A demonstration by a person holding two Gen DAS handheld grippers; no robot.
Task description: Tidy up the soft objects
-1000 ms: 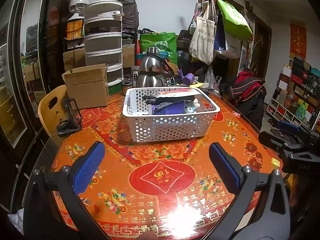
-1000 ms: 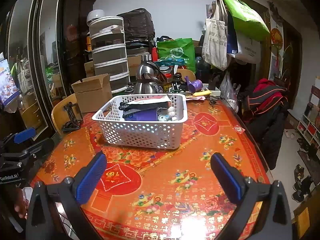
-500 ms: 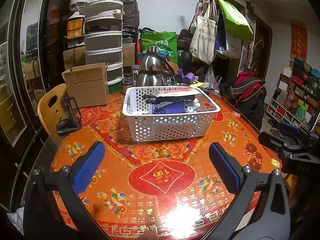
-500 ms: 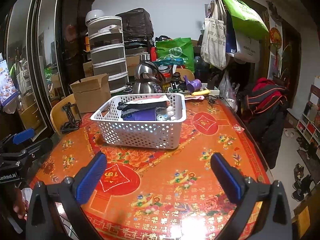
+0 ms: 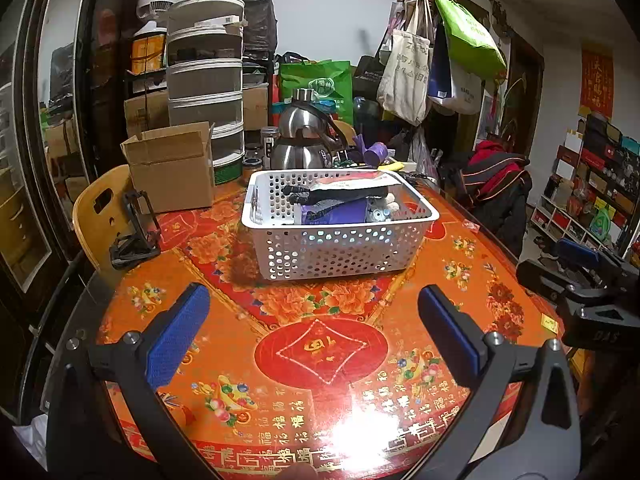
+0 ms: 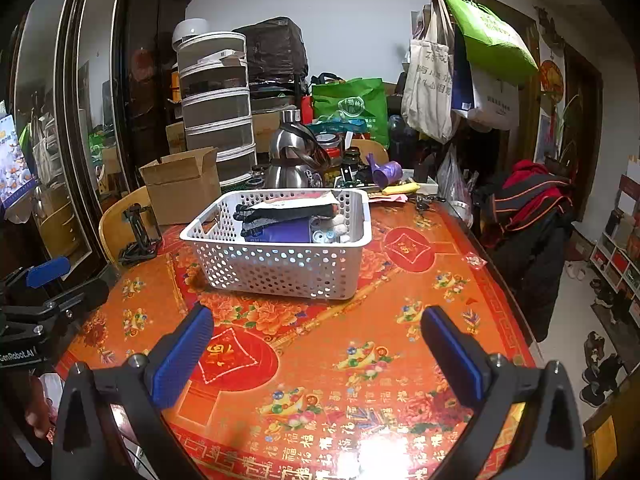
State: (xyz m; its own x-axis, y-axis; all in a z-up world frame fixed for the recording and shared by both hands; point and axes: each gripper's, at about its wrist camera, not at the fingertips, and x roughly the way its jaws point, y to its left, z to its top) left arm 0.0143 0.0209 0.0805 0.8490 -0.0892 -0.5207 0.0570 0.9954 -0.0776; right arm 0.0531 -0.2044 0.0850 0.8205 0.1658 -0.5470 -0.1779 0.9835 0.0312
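A white perforated basket (image 5: 336, 248) stands on the red and orange table (image 5: 320, 352); it also shows in the right wrist view (image 6: 280, 268). It holds soft items: dark gloves (image 5: 304, 196), a purple pouch (image 5: 336, 214), a printed packet (image 5: 352, 182) and small plush pieces (image 5: 380, 210). My left gripper (image 5: 314, 332) is open and empty, hovering over the near table, well short of the basket. My right gripper (image 6: 318, 348) is open and empty, also short of the basket. Each gripper shows at the edge of the other's view.
A cardboard box (image 5: 172, 168), a steel kettle (image 5: 300, 144), a stacked drawer unit (image 5: 206, 80) and clutter line the far table edge. A black phone stand (image 5: 134, 228) sits at the left by a yellow chair (image 5: 96, 216). A coat rack with bags (image 5: 424, 60) stands behind.
Both views shift very slightly; the right gripper has drifted a little to the right. Both grippers stay open and empty.
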